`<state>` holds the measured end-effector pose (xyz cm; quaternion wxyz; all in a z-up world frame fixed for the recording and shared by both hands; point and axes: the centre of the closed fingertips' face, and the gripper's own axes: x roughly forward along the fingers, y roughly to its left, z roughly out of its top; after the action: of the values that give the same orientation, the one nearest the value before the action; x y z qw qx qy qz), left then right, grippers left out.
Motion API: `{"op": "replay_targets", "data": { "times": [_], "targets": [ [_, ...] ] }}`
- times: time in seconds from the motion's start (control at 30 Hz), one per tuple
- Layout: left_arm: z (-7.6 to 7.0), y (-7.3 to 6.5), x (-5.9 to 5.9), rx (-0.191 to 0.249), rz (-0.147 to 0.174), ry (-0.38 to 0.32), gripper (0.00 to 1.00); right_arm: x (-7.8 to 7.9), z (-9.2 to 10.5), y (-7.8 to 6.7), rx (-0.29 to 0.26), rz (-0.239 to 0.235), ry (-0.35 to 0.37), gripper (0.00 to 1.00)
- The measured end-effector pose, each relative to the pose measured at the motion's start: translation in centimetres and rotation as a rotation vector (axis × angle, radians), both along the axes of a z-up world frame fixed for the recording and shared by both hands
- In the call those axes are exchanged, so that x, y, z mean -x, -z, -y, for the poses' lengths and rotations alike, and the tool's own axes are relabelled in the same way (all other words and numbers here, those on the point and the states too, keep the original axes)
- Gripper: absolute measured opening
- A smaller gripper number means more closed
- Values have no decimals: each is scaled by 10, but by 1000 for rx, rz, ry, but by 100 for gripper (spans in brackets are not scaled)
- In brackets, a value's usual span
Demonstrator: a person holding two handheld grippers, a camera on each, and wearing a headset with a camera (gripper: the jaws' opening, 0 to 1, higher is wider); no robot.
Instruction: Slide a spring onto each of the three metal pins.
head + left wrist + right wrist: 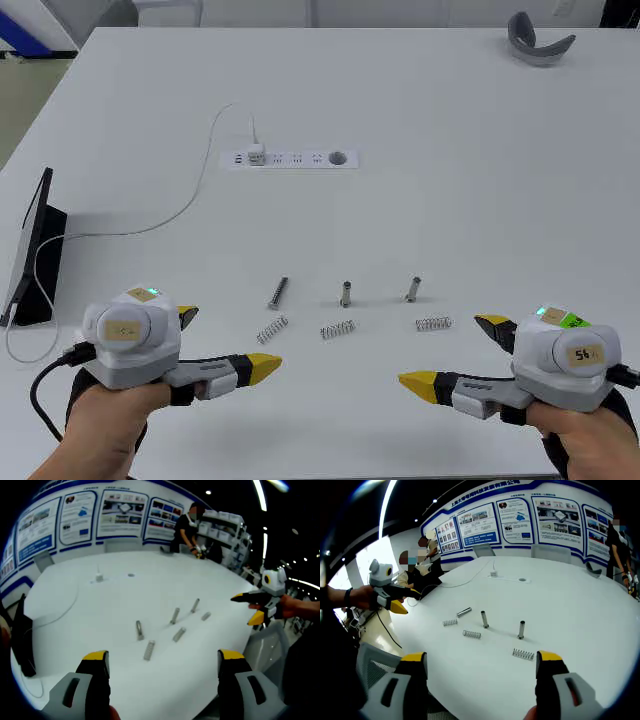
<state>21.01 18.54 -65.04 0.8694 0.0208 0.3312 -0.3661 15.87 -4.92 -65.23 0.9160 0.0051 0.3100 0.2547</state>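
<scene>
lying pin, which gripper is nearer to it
Left. The left gripper is close by, just left of the lying pin; the right gripper is far to its right, past the rightmost spring.

A wide white table (450, 120) runs toward the far end of the room. A white power strip (290, 159) lies on its far left part, and a dark screen (35, 250) stands at its left edge. A grey curved band (540, 42) lies far right. Blue-trimmed poster panels (520, 510) line the curved wall. Bright strip lights (260, 495) cross the dark ceiling.
</scene>
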Motion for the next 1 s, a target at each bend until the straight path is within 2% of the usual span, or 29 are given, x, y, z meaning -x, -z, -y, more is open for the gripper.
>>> {"op": "replay_targets", "data": {
  "times": [0.5,0.73,1.0],
  "targets": [
    [4,3,-1,-3,-7,10,91,2,-1,3,-2,-10,-10,91],
    [4,4,-4,-2,-11,6,91,4,-2,4,1,-14,-7,92],
    [7,9,-12,9,-31,1,90,11,-3,8,18,-25,-13,93]
  ]
}}
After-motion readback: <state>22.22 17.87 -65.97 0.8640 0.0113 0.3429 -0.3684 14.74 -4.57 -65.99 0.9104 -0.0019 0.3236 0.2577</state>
